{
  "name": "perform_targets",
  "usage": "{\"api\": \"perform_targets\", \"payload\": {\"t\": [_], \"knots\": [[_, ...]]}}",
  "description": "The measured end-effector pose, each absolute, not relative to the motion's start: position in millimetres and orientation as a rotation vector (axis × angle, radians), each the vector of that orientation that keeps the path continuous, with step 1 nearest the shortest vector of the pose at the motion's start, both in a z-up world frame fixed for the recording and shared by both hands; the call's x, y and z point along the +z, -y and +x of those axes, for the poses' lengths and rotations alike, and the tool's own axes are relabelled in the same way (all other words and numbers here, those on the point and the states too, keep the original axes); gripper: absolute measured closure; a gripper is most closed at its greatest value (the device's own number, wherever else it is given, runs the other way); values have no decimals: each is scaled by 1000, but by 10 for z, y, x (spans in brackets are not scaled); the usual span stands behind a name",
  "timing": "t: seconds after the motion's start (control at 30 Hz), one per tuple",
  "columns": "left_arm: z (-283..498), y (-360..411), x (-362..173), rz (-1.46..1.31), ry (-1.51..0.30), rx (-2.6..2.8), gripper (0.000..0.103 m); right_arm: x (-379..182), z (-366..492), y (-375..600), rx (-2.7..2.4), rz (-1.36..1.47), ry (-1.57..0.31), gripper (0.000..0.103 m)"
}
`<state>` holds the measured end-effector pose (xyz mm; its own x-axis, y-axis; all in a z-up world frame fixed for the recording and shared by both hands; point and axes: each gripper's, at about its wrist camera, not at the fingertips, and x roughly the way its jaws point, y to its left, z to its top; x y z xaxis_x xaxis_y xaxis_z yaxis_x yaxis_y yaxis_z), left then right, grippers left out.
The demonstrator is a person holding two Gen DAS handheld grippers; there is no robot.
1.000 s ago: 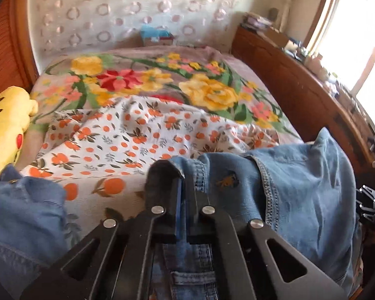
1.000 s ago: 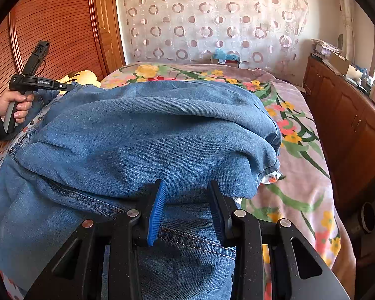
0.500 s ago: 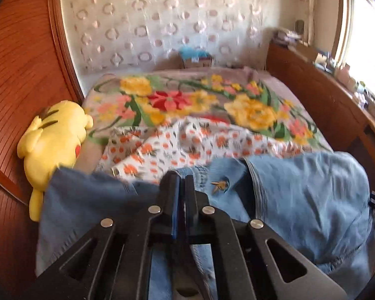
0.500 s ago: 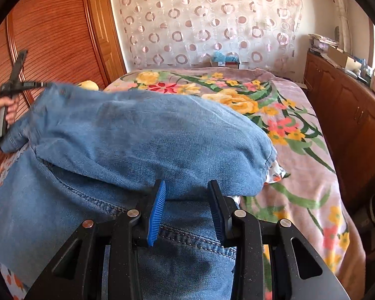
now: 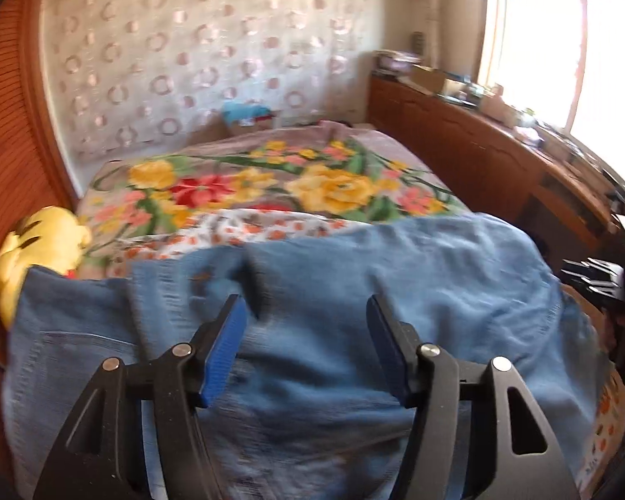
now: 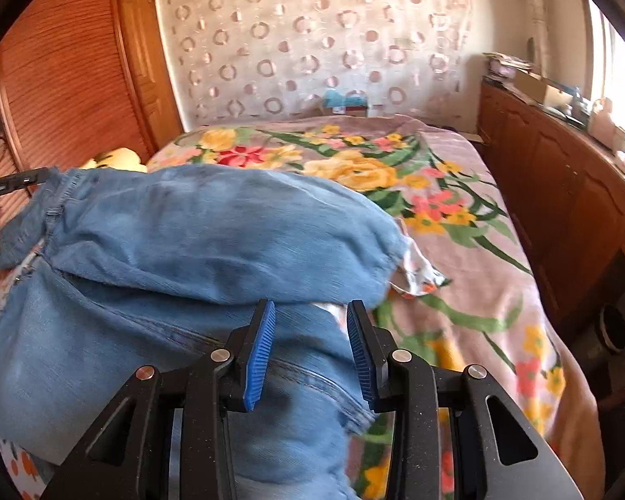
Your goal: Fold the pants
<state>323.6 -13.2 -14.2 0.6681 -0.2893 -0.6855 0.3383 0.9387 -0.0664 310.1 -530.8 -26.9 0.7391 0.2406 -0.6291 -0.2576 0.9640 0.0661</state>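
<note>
Near field, lower centre of both views: the left gripper (image 5: 304,346) has its jaws opening, clear of the denim below, nothing pinched. The right gripper (image 6: 310,348) stands part open over the lower layer of the jeans (image 6: 154,250); whether its pads press the cloth cannot be told. The jeans lie across the near bed, one layer doubled over another, so a first fold appears made; flattening and further folds appear to remain. An orange-print cloth (image 5: 246,229) lies partly under the denim and could catch in the next fold. Beyond: floral bedspread (image 6: 458,208), yellow plush toy (image 5: 37,246) at left, wooden cabinet (image 6: 562,191) at right.
</note>
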Motion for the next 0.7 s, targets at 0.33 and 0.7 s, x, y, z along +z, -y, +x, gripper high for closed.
{"api": "perform_targets", "payload": {"t": [0.33, 0.7], "knots": [[2915, 941, -624, 130, -866, -511, 41, -305, 3099, 5407, 290, 44, -732, 65], [2656, 1042, -727, 177, -865, -506, 41, -268, 2771, 5549, 323, 82, -751, 65]]}}
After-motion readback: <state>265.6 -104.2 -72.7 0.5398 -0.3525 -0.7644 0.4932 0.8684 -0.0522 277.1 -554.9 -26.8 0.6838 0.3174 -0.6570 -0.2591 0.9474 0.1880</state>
